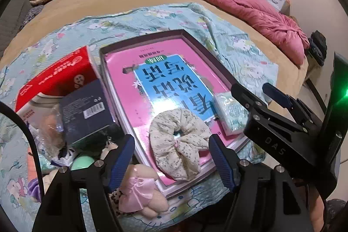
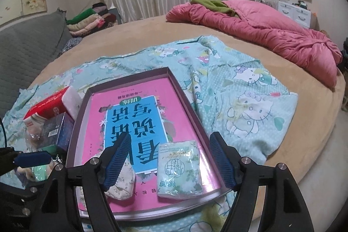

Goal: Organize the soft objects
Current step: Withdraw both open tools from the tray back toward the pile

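A shallow box (image 1: 196,47) (image 2: 182,92) with a pink book in it lies on a Hello Kitty sheet. A cream floral scrunchie (image 1: 180,142) (image 2: 121,182) and a green tissue pack (image 1: 230,114) (image 2: 179,169) lie in it. My left gripper (image 1: 171,160) is open and empty, its fingers on either side of the scrunchie, just above it. My right gripper (image 2: 169,162) is open and empty over the tissue pack; it also shows in the left wrist view (image 1: 256,92). A plush toy with a pink bow (image 1: 139,190) lies by the box's near corner.
A red tissue box (image 1: 56,79) (image 2: 52,105), a dark blue box (image 1: 87,110) (image 2: 58,132) and small clutter sit left of the box. A pink quilt (image 2: 261,32) lies at the bed's far right. Folded clothes (image 2: 89,19) are stacked at the back left.
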A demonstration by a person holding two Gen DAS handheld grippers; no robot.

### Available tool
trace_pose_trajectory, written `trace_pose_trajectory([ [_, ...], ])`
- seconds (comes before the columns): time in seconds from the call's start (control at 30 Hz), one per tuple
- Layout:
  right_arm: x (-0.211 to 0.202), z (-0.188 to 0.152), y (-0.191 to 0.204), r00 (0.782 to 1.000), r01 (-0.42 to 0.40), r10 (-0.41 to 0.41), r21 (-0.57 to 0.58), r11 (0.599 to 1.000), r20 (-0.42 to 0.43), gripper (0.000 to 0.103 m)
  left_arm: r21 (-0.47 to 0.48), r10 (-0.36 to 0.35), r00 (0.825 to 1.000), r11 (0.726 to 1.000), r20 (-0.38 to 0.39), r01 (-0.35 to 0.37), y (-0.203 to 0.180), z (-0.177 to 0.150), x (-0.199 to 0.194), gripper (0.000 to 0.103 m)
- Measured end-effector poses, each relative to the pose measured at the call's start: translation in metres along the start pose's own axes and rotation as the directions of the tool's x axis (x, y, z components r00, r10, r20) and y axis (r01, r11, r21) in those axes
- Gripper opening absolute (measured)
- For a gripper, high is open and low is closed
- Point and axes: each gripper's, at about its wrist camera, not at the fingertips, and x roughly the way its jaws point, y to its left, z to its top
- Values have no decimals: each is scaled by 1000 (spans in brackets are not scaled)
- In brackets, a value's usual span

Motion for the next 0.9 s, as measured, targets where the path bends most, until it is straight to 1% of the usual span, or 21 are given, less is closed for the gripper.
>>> trace_pose_trajectory([
  [0.13, -7, 2, 2, 1000, -6, 7, -7, 1000, 23, 76, -20, 3, 1000, 1000, 25, -3, 7, 1, -10, 73],
  [0.3, -17, 5, 9, 998, -16, 18, -28, 999, 52, 76, -44, 20, 998, 999, 57, -18, 18, 2, -25, 74],
  [0.43, -24, 7, 16, 997, -27, 30, -47, 999, 68, 76, -74, 35, 996, 997, 79, -30, 35, 2, -39, 74],
  [0.53, -32, 9, 23, 996, -47, 52, -58, 997, 79, 76, -103, 69, 992, 993, 102, -58, 54, 2, -54, 74],
  [0.73, -56, 15, 54, 987, -116, 127, -104, 988, 103, 76, -178, 113, 984, 980, 138, -87, 96, -5, -82, 74],
  [0.77, -60, 15, 61, 984, -135, 146, -115, 984, 99, 76, -188, 129, 981, 977, 144, -100, 103, -7, -87, 74],
  [0.9, -69, 10, 87, 981, -160, 175, -169, 972, 78, 76, -225, 172, 973, 965, 153, -136, 128, -19, -103, 74],
])
